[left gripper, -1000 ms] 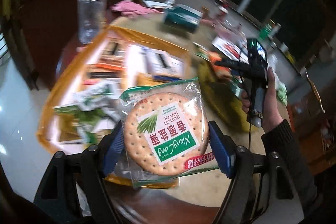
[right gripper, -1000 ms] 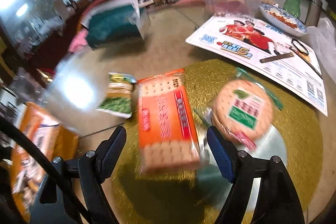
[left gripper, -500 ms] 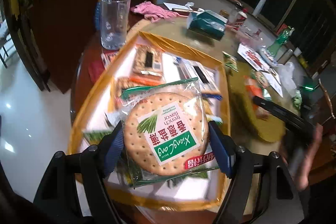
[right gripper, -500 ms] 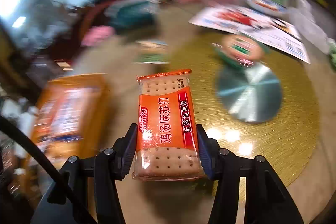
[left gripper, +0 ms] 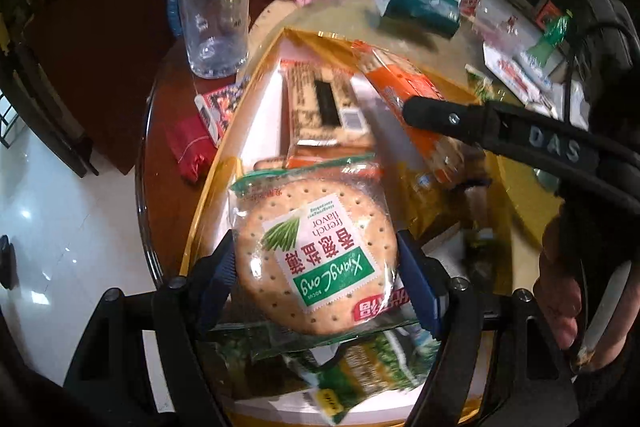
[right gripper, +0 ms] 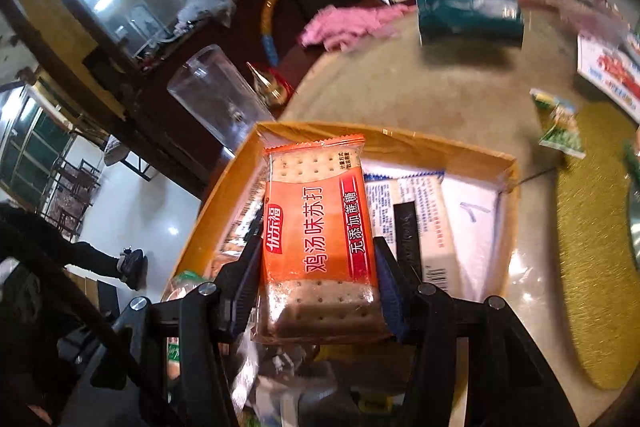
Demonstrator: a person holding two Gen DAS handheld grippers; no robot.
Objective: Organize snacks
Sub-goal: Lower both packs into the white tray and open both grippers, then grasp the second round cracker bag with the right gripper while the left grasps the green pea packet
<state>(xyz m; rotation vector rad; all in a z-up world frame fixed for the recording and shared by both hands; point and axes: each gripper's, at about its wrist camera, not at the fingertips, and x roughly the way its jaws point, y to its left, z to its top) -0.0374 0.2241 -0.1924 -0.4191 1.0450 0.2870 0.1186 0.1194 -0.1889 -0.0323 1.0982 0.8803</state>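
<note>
Pinching a round cracker pack (left gripper: 318, 259) by its 2 edges, the left gripper (left gripper: 316, 277) hangs over the near end of the orange box (left gripper: 208, 195), its blue pads (left gripper: 416, 281) spread wide against the clear wrapper on either side. Under the pack lie green snack packets (left gripper: 360, 367) on the box's floor, and farther in sits a brown-and-white packet (left gripper: 320, 103).

The right gripper (right gripper: 318, 287) is clamped on an orange cracker pack (right gripper: 318, 227), its pads (right gripper: 386, 287) pressing both long sides of the pack near its lower end. The pack stands upright between the fingers, over the box's (right gripper: 384, 139) near left part, with white-and-blue packets (right gripper: 416, 215) lying in the box to its right. In the left view this same gripper (left gripper: 436, 119) reaches in from the right, holding the orange pack (left gripper: 408, 95) above the box's far right part.

A clear plastic cup (left gripper: 214, 11) stands on the table (left gripper: 436, 43) just left of the box's far end. A teal tissue pack (right gripper: 470, 11) and a pink cloth (right gripper: 352, 25) lie farther off, and 1 green packet (right gripper: 560, 125) lies right of the box beside a gold mat (right gripper: 592, 267).
</note>
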